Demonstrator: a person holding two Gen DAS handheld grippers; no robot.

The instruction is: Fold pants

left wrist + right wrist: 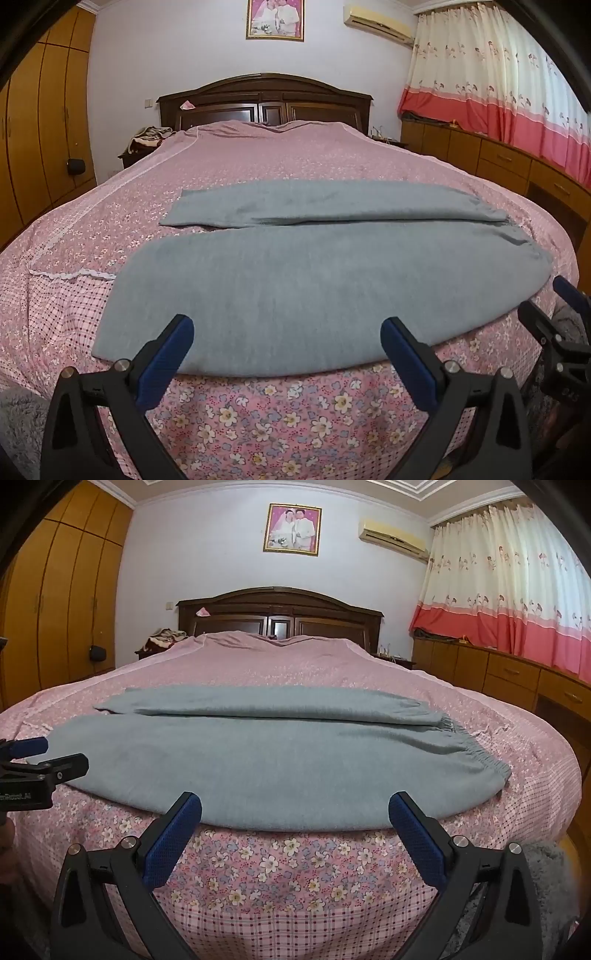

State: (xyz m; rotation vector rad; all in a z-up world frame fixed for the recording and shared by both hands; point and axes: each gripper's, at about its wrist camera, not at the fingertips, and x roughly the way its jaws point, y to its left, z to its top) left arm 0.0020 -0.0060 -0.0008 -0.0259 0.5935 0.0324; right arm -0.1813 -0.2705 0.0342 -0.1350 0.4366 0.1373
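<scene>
Pants [295, 295], grey: being laid flat across the near end of the bed [295, 158], waistband right, legs apart, ready for folding. Left gripper [286, 345] and right gripper [295, 819] are being held spread wide, empty, short of the near edge.

Left tongs [287, 334], right tongs [294, 808]: black frames, blue textured pads [172, 840], silver screws.
</scene>
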